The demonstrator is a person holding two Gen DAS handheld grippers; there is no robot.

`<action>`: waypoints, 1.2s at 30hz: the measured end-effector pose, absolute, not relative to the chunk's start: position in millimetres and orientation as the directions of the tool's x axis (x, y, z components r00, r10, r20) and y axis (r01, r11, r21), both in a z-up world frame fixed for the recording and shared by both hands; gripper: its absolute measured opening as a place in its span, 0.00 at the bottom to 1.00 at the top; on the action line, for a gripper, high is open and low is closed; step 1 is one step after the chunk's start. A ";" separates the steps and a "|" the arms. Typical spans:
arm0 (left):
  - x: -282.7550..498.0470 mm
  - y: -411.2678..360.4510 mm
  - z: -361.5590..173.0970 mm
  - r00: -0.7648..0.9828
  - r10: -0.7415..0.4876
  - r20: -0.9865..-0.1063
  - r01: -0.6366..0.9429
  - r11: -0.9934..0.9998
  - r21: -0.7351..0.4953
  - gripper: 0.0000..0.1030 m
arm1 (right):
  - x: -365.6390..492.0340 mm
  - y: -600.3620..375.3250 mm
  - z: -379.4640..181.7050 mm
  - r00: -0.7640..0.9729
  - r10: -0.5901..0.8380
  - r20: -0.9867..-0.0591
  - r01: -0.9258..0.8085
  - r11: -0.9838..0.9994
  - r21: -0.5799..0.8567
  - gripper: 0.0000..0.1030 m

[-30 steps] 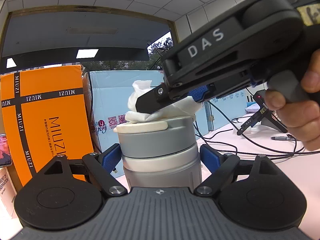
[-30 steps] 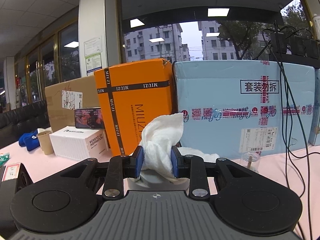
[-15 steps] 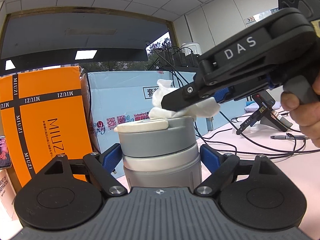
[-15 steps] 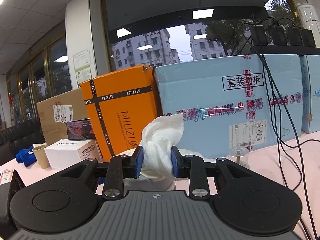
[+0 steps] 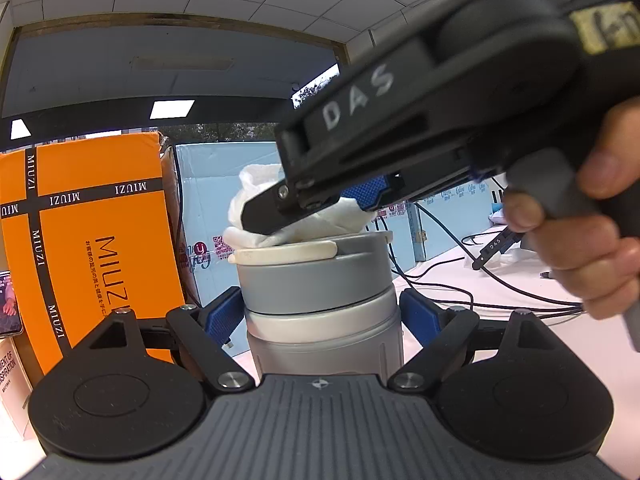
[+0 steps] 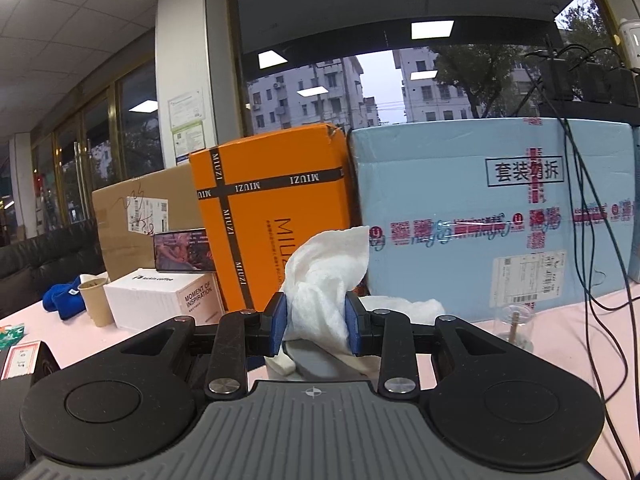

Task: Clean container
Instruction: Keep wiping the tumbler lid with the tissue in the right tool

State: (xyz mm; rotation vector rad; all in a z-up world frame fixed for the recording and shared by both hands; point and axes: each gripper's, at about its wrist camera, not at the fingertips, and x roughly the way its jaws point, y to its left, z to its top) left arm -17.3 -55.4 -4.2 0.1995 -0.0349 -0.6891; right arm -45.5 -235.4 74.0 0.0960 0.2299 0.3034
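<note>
A grey cylindrical container (image 5: pixel 320 304) with a white band and a cream lid tab stands upright between the blue pads of my left gripper (image 5: pixel 322 314), which is shut on its body. My right gripper (image 6: pixel 316 328) is shut on a crumpled white cloth (image 6: pixel 324 280). In the left wrist view that right gripper (image 5: pixel 320 208) reaches in from the upper right, held by a hand (image 5: pixel 576 240), and presses the cloth (image 5: pixel 256 200) onto the container's top. From the right wrist view only a grey sliver of the container (image 6: pixel 320 360) shows below the cloth.
An orange MIUZI box (image 6: pixel 272 216), a light blue box (image 6: pixel 492 216) and a brown carton (image 6: pixel 140 216) stand behind on the pink table (image 6: pixel 560 328). A white box (image 6: pixel 164 300), paper cup (image 6: pixel 95 304), small glass jar (image 6: pixel 516 324) and black cables (image 5: pixel 480 280) lie around.
The right gripper with the cloth has swept back to the left across the container's top, after being further right half a second ago. The left gripper and container stay put.
</note>
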 end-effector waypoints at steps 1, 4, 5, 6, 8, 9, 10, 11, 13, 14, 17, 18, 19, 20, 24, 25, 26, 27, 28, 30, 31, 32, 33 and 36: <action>-17.2 -55.5 -4.2 0.772 -0.635 -0.034 0.628 0.753 0.194 0.80 | -44.8 -237.1 74.0 0.931 0.298 -0.211 -0.276 0.953 0.125 0.28; -17.3 -55.5 -3.9 0.772 -0.635 -0.034 0.628 0.753 0.196 0.80 | -42.6 -242.2 74.1 0.938 0.271 -0.216 -0.250 0.961 0.118 0.28; -17.2 -55.3 -3.8 0.772 -0.635 -0.034 0.628 0.753 0.195 0.80 | -41.9 -243.9 74.2 0.940 0.262 -0.218 -0.241 0.964 0.115 0.28; -17.1 -54.9 -3.6 0.772 -0.635 -0.034 0.628 0.753 0.194 0.80 | -41.2 -245.6 74.2 0.942 0.252 -0.219 -0.233 0.966 0.112 0.28; -17.1 -54.4 -3.3 0.772 -0.635 -0.033 0.629 0.754 0.192 0.80 | -41.7 -249.9 74.2 0.946 0.236 -0.222 -0.217 0.970 0.108 0.28; -17.3 -54.5 -3.1 0.772 -0.635 -0.033 0.629 0.753 0.193 0.80 | -43.2 -252.9 73.7 0.946 0.235 -0.223 -0.215 0.971 0.108 0.28; -17.5 -54.6 -3.1 0.772 -0.635 -0.033 0.628 0.753 0.195 0.80 | -45.3 -255.4 72.9 0.945 0.238 -0.223 -0.218 0.970 0.108 0.28; -17.6 -54.6 -3.0 0.772 -0.635 -0.033 0.628 0.753 0.196 0.80 | -48.3 -257.3 72.2 0.944 0.242 -0.222 -0.222 0.969 0.112 0.28; -17.6 -54.0 -2.5 0.772 -0.635 -0.033 0.628 0.753 0.194 0.80 | -54.5 -259.2 71.2 0.942 0.258 -0.216 -0.235 0.964 0.124 0.28; -17.6 -53.7 -2.3 0.772 -0.635 -0.033 0.628 0.754 0.192 0.80 | -57.6 -259.9 70.8 0.940 0.266 -0.213 -0.243 0.961 0.129 0.28; -17.9 -52.9 -2.6 0.772 -0.635 -0.034 0.629 0.754 0.189 0.80 | -63.4 -258.5 70.4 0.932 0.297 -0.209 -0.271 0.951 0.146 0.28; -18.1 -52.6 -2.5 0.772 -0.635 -0.034 0.629 0.754 0.189 0.80 | -65.2 -257.9 70.3 0.928 0.308 -0.207 -0.281 0.948 0.152 0.28; -17.8 -52.6 -2.5 0.772 -0.635 -0.034 0.629 0.755 0.188 0.80 | -66.5 -256.5 70.3 0.925 0.318 -0.206 -0.291 0.944 0.154 0.28; -17.6 -52.6 -2.5 0.772 -0.635 -0.034 0.629 0.755 0.188 0.80 | -67.8 -253.7 71.7 0.922 0.327 -0.205 -0.300 0.942 0.153 0.28; -16.8 -52.0 -2.6 0.772 -0.635 -0.035 0.630 0.756 0.181 0.80 | -64.9 -244.4 74.8 0.915 0.344 -0.211 -0.319 0.937 0.146 0.28; -17.1 -51.9 -2.5 0.772 -0.635 -0.035 0.630 0.755 0.181 0.80 | -62.7 -242.7 75.3 0.915 0.343 -0.213 -0.318 0.937 0.143 0.28; -17.3 -52.0 -2.5 0.772 -0.635 -0.035 0.630 0.755 0.182 0.80 | -60.1 -241.5 75.7 0.915 0.341 -0.216 -0.316 0.938 0.141 0.28; -17.5 -52.2 -2.6 0.772 -0.635 -0.034 0.630 0.755 0.184 0.80 | -57.5 -240.2 76.2 0.916 0.338 -0.218 -0.314 0.939 0.138 0.28; -17.8 -52.5 -2.7 0.771 -0.635 -0.034 0.629 0.754 0.186 0.80 | -55.0 -238.9 76.6 0.916 0.335 -0.221 -0.311 0.941 0.136 0.28; -18.5 -53.1 -2.8 0.771 -0.636 -0.034 0.629 0.753 0.190 0.80 | -50.8 -238.0 76.3 0.922 0.317 -0.223 -0.296 0.947 0.126 0.28; -18.7 -53.0 -2.9 0.771 -0.636 -0.033 0.629 0.753 0.192 0.80 | -50.4 -239.5 76.0 0.924 0.310 -0.222 -0.288 0.949 0.127 0.28; -18.8 -53.1 -2.8 0.771 -0.636 -0.033 0.630 0.753 0.193 0.80 | -50.8 -241.7 75.7 0.927 0.304 -0.220 -0.281 0.951 0.133 0.28; -18.9 -53.0 -2.7 0.771 -0.637 -0.033 0.630 0.752 0.192 0.80 | -51.2 -244.0 75.4 0.929 0.299 -0.218 -0.273 0.952 0.139 0.28; -18.5 -52.8 -2.3 0.770 -0.637 -0.033 0.630 0.752 0.192 0.80 | -55.4 -255.0 73.0 0.938 0.276 -0.212 -0.246 0.957 0.156 0.28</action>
